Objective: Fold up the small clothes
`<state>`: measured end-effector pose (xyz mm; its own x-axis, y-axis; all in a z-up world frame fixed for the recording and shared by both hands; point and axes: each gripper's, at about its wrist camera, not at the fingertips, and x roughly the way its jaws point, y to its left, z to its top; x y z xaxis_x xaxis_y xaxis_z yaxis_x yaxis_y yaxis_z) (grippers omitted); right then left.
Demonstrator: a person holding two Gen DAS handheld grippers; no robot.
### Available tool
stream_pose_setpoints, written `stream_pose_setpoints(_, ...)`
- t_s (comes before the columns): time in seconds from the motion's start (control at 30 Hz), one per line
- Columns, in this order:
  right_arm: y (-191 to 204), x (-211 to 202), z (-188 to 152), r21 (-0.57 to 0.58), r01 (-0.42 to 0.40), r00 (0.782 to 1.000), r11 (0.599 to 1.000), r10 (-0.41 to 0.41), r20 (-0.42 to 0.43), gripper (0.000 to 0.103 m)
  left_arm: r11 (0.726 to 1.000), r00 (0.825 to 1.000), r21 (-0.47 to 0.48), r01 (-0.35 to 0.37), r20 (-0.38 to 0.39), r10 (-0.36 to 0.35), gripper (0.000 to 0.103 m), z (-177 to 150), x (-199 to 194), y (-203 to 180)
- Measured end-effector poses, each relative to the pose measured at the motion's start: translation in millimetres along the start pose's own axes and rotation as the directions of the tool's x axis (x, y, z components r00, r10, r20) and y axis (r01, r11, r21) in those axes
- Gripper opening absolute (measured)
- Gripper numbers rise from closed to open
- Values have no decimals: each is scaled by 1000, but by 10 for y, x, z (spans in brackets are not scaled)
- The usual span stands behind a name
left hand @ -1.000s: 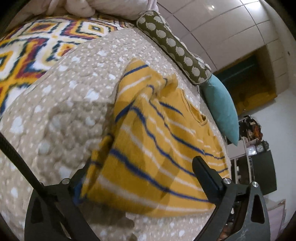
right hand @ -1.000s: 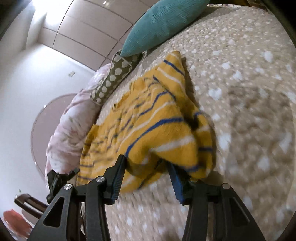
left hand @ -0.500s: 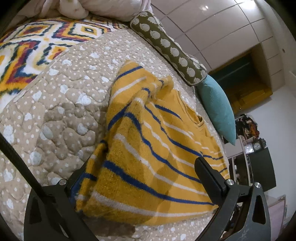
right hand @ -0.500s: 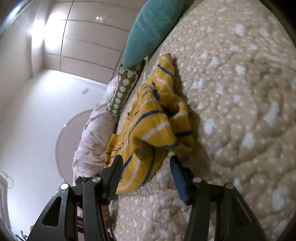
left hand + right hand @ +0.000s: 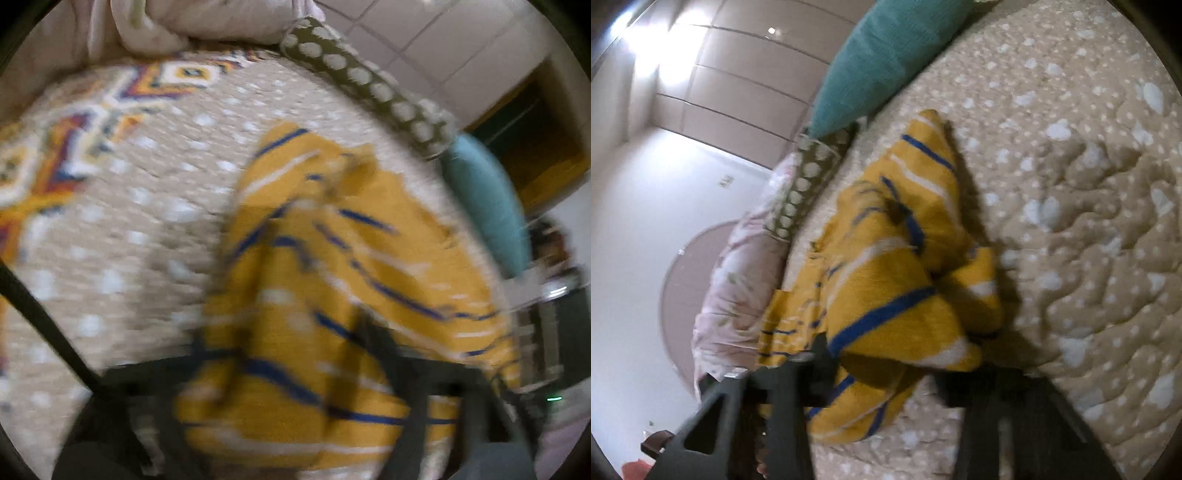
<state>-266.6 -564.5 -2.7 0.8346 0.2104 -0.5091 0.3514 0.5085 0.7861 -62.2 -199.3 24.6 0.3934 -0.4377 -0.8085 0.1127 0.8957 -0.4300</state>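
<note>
No brand, label or writing can be read anywhere in either view. Nearest the left wrist camera, the left gripper (image 5: 291,373) has its dark fingers (image 5: 384,354) drawn in around a bunched hem of the yellow striped garment (image 5: 332,280); the jaws have just been closing with the cloth between them, but heavy blur hides whether the pads truly pinch it, so I cannot tell. The right gripper (image 5: 886,369) likewise has just been closing, its fingers (image 5: 822,354) standing either side of a raised fold of the same garment (image 5: 894,280), which fills the gap and appears pinched. The garment lies crumpled on the beige dotted quilt (image 5: 147,229) of the bed, its long axis running from the grippers away toward the pillows, blue and white stripes crossing it. Beyond it in the left view sit an olive dotted bolster (image 5: 369,88), a teal cushion (image 5: 487,206) and a bright geometric blanket (image 5: 66,147), the last seen only there, along with dark shelving at the right edge. The right view alone shows a pink floral pillow (image 5: 738,280), a white wall and a panelled ceiling with lit spots, and shows the quilt's (image 5: 1089,221) puckered stitching sharply.
</note>
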Motion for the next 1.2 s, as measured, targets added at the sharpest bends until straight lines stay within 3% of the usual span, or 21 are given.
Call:
stream_pose_setpoints(0.03,-54,-44,9,18,-14,1000,1000,14,-13,28,999,999,-5,44,-13,-44,22,-8,-34,12)
stream_pose_setpoints(0.17,-57,-195,-40,17,-6,1000,1000,6,-19,16,994,995,-46,97,-21,-98,20,-61,-186,86)
stream_pose_setpoints(0.47,-187,-645,-249,26,5,1000,1000,-4,-23,11,986,986,-49,156,-42,-159,19,-361,-435,129)
stream_pose_setpoints(0.63,-270,-714,-261,46,6,1000,999,-5,-30,16,970,977,-153,190,-71,-202,27,-391,-363,384)
stream_pose_setpoints(0.73,-298,-819,-218,51,22,1000,998,-21,-13,32,963,975,-184,197,-61,-212,32,-394,-433,514)
stream_pose_setpoints(0.87,-148,-1150,-155,-69,106,993,992,-102,57,34,984,990,-112,136,-22,-139,36,-408,-655,548)
stream_pose_setpoints(0.97,157,-1304,-66,-215,177,981,961,-153,122,34,996,998,-56,63,20,-62,39,-386,-808,503)
stream_pose_setpoints(1.07,476,-1158,58,-330,179,982,927,-150,112,34,1000,997,7,-3,83,2,39,-367,-945,354)
stream_pose_setpoints(1.2,798,-651,208,-449,164,986,878,-159,50,34,989,994,146,22,105,-38,56,-308,-912,-91)
